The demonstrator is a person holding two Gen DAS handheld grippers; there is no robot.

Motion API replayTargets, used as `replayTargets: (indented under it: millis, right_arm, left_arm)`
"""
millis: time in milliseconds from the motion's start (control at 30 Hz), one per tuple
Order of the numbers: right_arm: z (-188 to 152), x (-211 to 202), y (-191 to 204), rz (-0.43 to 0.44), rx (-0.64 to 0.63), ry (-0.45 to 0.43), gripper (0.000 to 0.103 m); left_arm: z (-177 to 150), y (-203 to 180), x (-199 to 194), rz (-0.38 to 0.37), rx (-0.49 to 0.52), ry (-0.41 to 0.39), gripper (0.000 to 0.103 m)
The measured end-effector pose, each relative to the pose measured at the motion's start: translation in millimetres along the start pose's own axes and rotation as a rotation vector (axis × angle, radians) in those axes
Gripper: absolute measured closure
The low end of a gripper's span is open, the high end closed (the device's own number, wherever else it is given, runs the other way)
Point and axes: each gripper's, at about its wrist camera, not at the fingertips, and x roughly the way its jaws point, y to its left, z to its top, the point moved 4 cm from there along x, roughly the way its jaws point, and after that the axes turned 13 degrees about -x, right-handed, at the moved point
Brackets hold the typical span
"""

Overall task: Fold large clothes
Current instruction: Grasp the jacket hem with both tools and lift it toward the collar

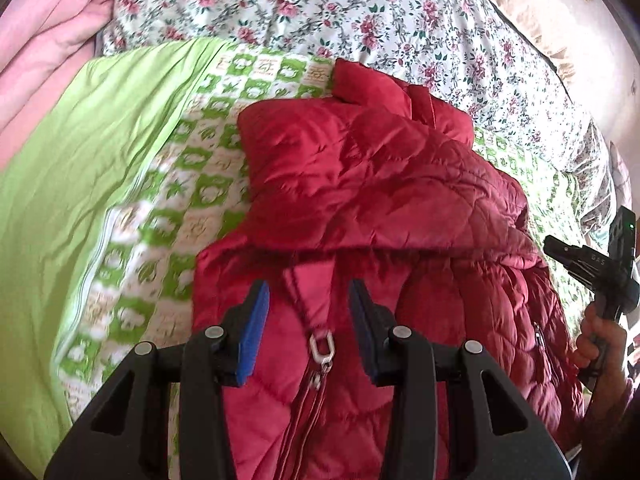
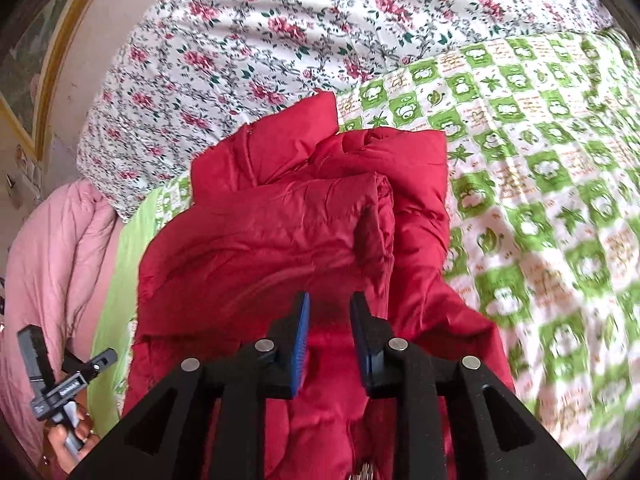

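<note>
The red jacket (image 1: 360, 208) lies bunched on the green checked sheet (image 1: 160, 216), its length running away from me. My left gripper (image 1: 308, 320) hovers spread over the zipper pull (image 1: 321, 350); my right gripper (image 2: 329, 328), also spread, sits nearer the folded sleeve

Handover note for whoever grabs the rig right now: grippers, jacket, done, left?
Left gripper: open, above the silver zipper pull on the red quilted puffer jacket, holding nothing.
Right gripper: open, over the jacket's folded-in part, holding nothing.
Jacket lies on the green-and-white patterned sheet, zipped, partly folded: a quilted section is laid over the upper body.
Floral duvet and pink blanket sit beyond.
Left: the fold looks bunched; likely flatten and fold again.
</note>
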Motion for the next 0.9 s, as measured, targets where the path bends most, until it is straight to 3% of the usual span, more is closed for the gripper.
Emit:
replayTargets:
  millis: [67, 167, 267, 667, 900]
  right_arm:
    - [-5.4, -10.5, 2.6, -0.005, -0.001, 0.001, 0.077]
    - [-16.8, -29.7, 7.1, 0.008, 0.007, 0.005, 0.059]
    - [-33.8, -55.1, 10.0, 0.012, -0.007, 0.004, 0.051]
    - [-112.5, -115.9, -15.6, -0.033, 0.029, 0.107, 0.045]
    - [-141.7, -136.5, -29.8, -0.05, 0.1, 0.128, 0.042]
  left_arm:
    - [-6.4, 7.5, -4.3, -0.004, -0.007, 0.011, 0.063]
    - [-17.4, 20.5, -12.3, -0.004, -0.024, 0.025, 0.051]
    - [-29.9, 33.8, -21.3, -0.018, -0.049, 0.038, 0.047]
    - [-81.0, 80.3, -49.8, -0.069, -0.106, 0.127, 0.047]
    - [-107.0, 92.7, -49.6, -0.098, -0.118, 0.209, 0.047]
